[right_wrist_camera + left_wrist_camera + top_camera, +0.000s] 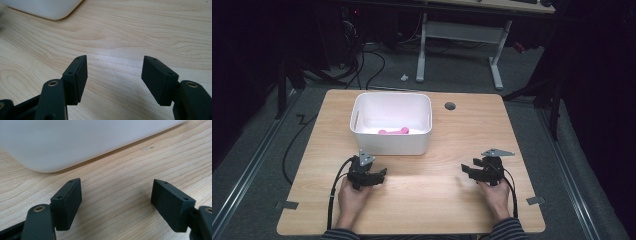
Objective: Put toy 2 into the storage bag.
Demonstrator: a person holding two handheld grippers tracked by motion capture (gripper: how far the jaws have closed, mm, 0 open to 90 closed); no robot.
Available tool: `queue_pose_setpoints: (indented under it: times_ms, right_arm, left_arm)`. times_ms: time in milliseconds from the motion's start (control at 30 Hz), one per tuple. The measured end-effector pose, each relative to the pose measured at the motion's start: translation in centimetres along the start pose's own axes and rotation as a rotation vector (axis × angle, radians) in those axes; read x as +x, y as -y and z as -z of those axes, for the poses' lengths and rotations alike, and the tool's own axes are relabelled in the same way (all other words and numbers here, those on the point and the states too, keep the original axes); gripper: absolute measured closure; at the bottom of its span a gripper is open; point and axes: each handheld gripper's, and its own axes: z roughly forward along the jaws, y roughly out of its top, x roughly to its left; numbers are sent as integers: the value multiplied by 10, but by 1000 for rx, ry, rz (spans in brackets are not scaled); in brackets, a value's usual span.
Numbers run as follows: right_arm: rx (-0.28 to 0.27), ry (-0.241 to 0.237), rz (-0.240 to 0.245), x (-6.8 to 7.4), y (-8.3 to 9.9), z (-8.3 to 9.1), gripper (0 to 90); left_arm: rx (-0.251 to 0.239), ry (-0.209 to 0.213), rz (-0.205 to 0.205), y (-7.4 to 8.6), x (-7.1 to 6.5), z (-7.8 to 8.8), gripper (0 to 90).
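The white plastic bin (391,125) stands on the far half of the wooden table (447,195), a little left of the middle, its long side toward the person. Inside it, against the near wall, lies a small pink object (393,131); its exact shape is too small to tell. A slot handle is cut into the bin's left wall.

The left gripper (374,176) rests low over the table just in front of the bin's near left corner, held in the person's left hand (353,196). In the left gripper view its jaws stand wide apart with only bare wood grain between them, and the bin's rounded white wall (75,142) rises close ahead, apart from the jaw tips. A grey three-cornered plate sits on top of this gripper.

The right gripper (469,170) sits well apart from it, toward the table's near right side, held in the right hand (495,196). The right gripper view shows its jaws also spread, with nothing between them but table, and a corner of the bin (45,8) farther off at upper left.

A round grommet hole (450,106) lies in the tabletop to the right of the bin. Beyond the table stands a white desk frame (459,45) on grey carpet, with cables to the left
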Motion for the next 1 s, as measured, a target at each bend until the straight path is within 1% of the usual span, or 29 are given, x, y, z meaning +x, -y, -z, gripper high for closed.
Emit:
queue_pose_setpoints:
  times_ms: [200, 367, 500, 667, 733, 867, 900, 933, 1000]
  right_arm:
    - [7, 10, -1, -1, 3, -5, 374]
    - [20, 29, 16, -2, 3, -10, 373]
    - [28, 46, 24, 0, 4, -13, 372]
    - [37, 55, 26, 1, 7, -17, 366]
    - [42, 62, 38, 1, 8, -18, 363]
    - [44, 69, 41, 3, 8, -19, 360]
    - [41, 78, 54, 4, 8, -19, 355]
    - [41, 78, 54, 4, 8, -19, 355]
    - [43, 92, 71, 6, 9, -20, 345]
  left_arm:
    - [0, 1, 0, 0, 0, 0, 251]
    - [0, 0, 0, 0, 0, 0, 251]
    - [-1, 1, 0, 0, 0, 0, 251]
    - [-1, 1, 0, 0, 0, 0, 251]
    - [-1, 1, 0, 0, 0, 0, 251]
    - [-1, 1, 0, 0, 0, 0, 251]
    - [-1, 1, 1, 0, 0, 0, 251]
    - [-1, 1, 1, 0, 0, 0, 251]
    - [-1, 1, 1, 0, 0, 0, 251]
